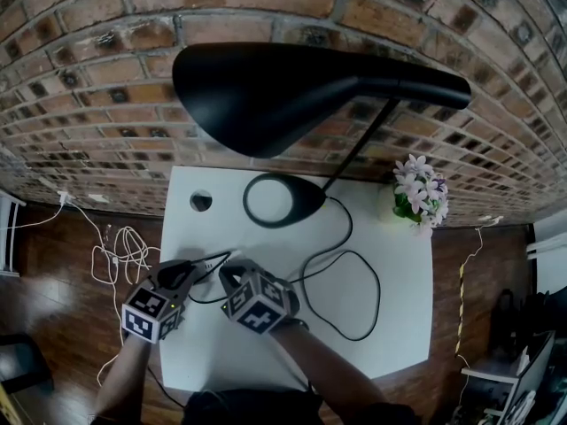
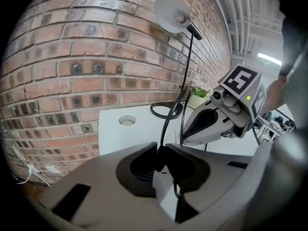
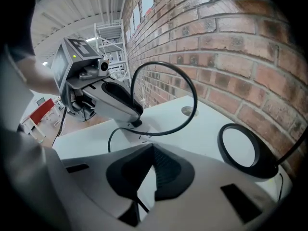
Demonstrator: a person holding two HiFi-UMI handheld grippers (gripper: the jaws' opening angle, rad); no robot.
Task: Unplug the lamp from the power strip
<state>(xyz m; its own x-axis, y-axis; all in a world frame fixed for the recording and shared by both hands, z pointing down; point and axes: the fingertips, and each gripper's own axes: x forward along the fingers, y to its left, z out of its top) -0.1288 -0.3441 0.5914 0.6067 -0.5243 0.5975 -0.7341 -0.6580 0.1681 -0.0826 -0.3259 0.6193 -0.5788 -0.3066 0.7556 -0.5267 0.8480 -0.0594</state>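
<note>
- Jaws of the left gripper [image 2: 161, 150] stand narrow, closed on the one black plug [image 2: 160, 161], with its cord [image 2: 169, 114] rising out from between the tips.
- Jaws of the right gripper [image 3: 153, 148] are together at the tips and grip nothing. They point down at the white surface just beside the left gripper.
- Two grippers in all, side by side at the near left part of the one white table [image 1: 390, 326].
- One power strip [image 3: 144, 134] lies under the plug. It is white on white, so its outline is hard to tell.
- One black lamp [image 1: 301, 91], whose ring base [image 1: 282, 200] stands on the table near the brick wall [image 1: 106, 104].
- One cord, lying in loops from the base to the plug.
- One round hole [image 1: 201, 201] in the tabletop, left of the base.
- One pot of pale flowers [image 1: 421, 193] at the far right corner.
- One tangle of white cables [image 1: 120, 255] on the floor to the left.
</note>
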